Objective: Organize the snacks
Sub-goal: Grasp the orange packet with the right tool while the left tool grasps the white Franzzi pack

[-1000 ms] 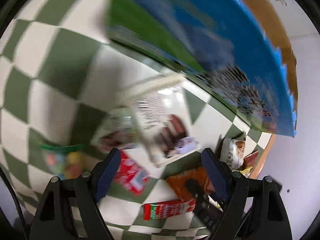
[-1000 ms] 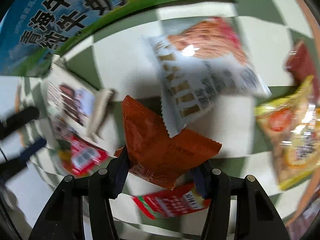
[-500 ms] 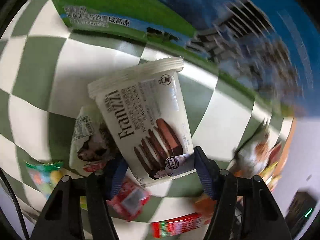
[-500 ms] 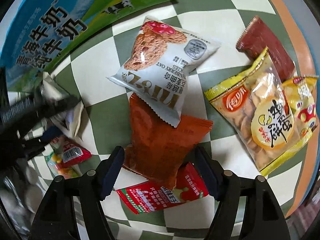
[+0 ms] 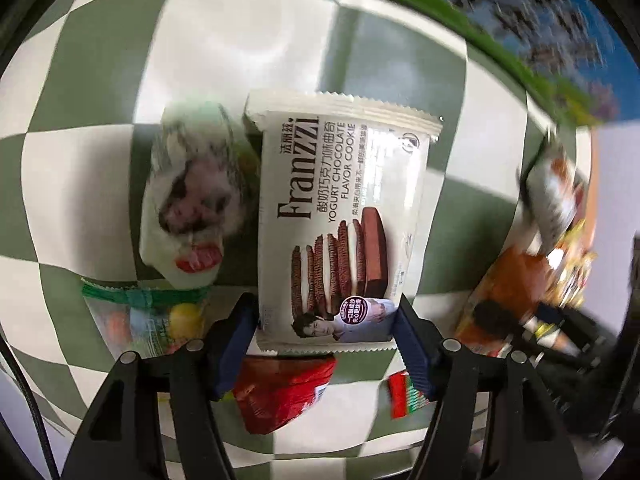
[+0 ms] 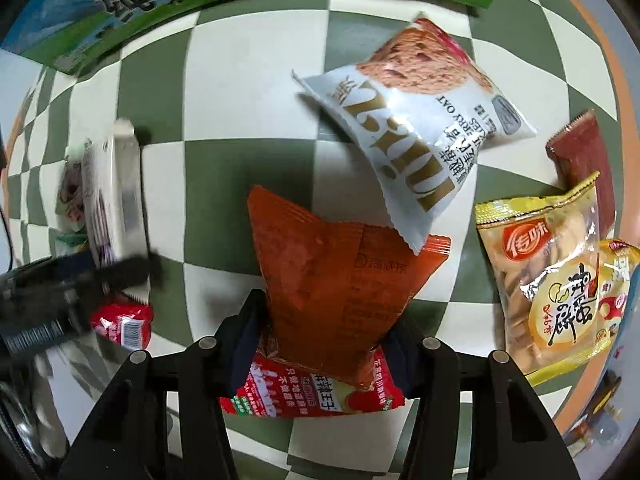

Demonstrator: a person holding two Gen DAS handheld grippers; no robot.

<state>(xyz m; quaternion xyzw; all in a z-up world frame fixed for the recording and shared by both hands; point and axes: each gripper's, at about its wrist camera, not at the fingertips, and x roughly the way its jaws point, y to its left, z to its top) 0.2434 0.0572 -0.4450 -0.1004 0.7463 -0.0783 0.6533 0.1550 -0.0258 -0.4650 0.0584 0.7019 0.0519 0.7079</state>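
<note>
My left gripper [image 5: 326,338] is shut on a white Franzzi chocolate cookie packet [image 5: 340,216] and holds it above the checked cloth. It also shows blurred in the right wrist view [image 6: 112,200]. My right gripper [image 6: 324,344] is shut on an orange snack packet [image 6: 332,288], also seen in the left wrist view [image 5: 508,292]. Below it lies a red packet [image 6: 316,394]. A white oat cookie bag [image 6: 416,112] lies just beyond the orange packet.
A blue and green milk carton box [image 6: 168,4] stands at the back. A yellow cracker bag [image 6: 556,280] and a dark red bar [image 6: 580,160] lie at the right. A pale packet [image 5: 192,200], a candy bag [image 5: 156,316] and a red packet [image 5: 284,392] lie under the left gripper.
My left gripper closed on the Franzzi packet and lifted it, swinging left of the box. My right gripper kept its hold on the orange packet and shifted a little.
</note>
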